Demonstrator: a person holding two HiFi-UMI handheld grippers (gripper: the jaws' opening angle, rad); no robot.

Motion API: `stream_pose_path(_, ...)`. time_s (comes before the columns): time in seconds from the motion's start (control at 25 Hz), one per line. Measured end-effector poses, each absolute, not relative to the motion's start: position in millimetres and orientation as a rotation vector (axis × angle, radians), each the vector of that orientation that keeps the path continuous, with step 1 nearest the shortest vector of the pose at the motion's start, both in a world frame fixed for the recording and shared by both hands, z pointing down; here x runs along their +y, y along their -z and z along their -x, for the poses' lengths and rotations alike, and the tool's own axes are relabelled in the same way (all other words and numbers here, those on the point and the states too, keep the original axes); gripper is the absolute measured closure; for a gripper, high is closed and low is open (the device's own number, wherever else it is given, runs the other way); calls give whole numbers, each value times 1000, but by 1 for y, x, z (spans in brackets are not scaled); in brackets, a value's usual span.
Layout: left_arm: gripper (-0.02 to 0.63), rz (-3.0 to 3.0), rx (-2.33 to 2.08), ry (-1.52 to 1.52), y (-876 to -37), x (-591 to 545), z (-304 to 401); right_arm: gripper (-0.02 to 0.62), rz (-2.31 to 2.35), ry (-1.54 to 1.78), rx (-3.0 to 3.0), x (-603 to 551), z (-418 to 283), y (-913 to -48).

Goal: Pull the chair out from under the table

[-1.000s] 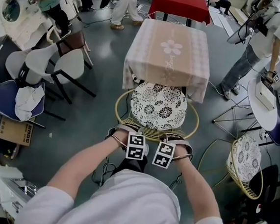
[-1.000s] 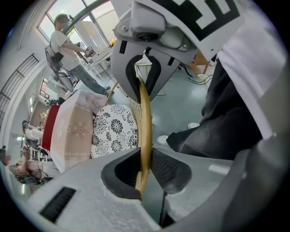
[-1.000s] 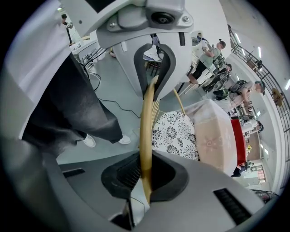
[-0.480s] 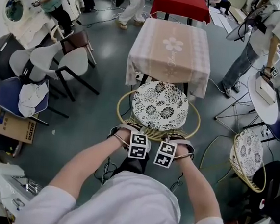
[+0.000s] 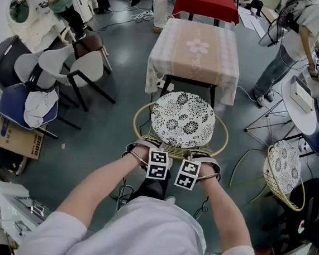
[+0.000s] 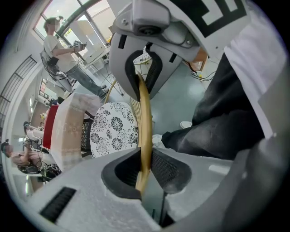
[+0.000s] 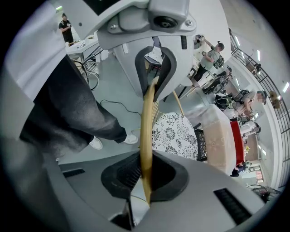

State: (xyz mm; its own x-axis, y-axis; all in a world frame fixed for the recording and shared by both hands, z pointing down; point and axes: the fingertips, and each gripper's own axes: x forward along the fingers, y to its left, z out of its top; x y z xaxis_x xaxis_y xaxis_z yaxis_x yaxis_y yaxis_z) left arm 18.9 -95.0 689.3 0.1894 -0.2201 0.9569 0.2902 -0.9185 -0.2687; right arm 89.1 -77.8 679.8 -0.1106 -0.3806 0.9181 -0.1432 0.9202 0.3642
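Observation:
A round rattan chair (image 5: 140, 112) with a black-and-white flowered cushion (image 5: 182, 119) stands just in front of a small table (image 5: 195, 52) under a pale checked cloth with a flower print. The cushion is out from beneath the cloth. My left gripper (image 5: 156, 152) is shut on the chair's golden back rim (image 6: 145, 118). My right gripper (image 5: 192, 158) is shut on the same rim (image 7: 146, 122) a little further right. Both point steeply down, with the marker cubes facing up. The cushion (image 6: 113, 129) (image 7: 174, 134) and the table (image 6: 68, 129) (image 7: 216, 136) show beyond the jaws.
A second rattan chair (image 5: 283, 178) stands at the right. Grey and blue chairs (image 5: 70, 68) and a cardboard box (image 5: 15, 135) are at the left. A red-clothed table (image 5: 208, 4) lies beyond. People (image 5: 300, 39) stand around the edges. Cables trail on the floor (image 5: 115, 125).
The chair has slid toward me, away from the table: its cushion, earlier partly under the cloth's edge, now sits free of it. Both grippers kept their hold on the rim.

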Motion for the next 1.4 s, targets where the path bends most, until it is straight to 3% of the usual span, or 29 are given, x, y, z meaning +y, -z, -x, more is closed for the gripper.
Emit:
stream_pose_path(0.92,540,2168,5,1724,-691,-34,-10,566,-453,137,-1731,-15,-77,-679)
stream_pose_path(1.12,519,2190,48,1687,-682,-34,-9,504,-525,131,-1740,-17,-74,-667)
stream_pose_path(1.4,512,2205,127,1629,-661,-31,-3,503,-593,140,-1748,-10,-69,-651)
